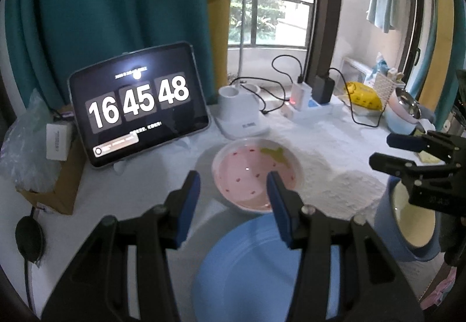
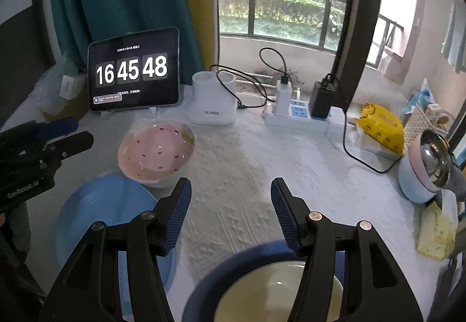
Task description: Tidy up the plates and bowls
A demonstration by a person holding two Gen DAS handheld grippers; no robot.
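A pink bowl with red specks [image 1: 250, 173] [image 2: 157, 153] stands on the white cloth. A light blue plate [image 1: 256, 266] [image 2: 107, 205] lies just in front of it. My left gripper [image 1: 233, 205] [image 2: 84, 129] hovers open above the plate's far edge and the pink bowl's near rim, with nothing between its pads. A dark blue bowl with a cream inside [image 1: 407, 223] [image 2: 262, 290] sits to the right of the plate. My right gripper [image 2: 230, 196] [image 1: 380, 150] is open above that bowl's far rim and holds nothing.
At the back stand a tablet showing a clock [image 1: 137, 106], a white lamp base [image 1: 238, 115] and a power strip with chargers and cables [image 2: 303, 115]. A yellow packet [image 2: 378, 123] and a small pot [image 2: 425, 173] sit at the right. A cardboard box [image 1: 55, 191] is at the left.
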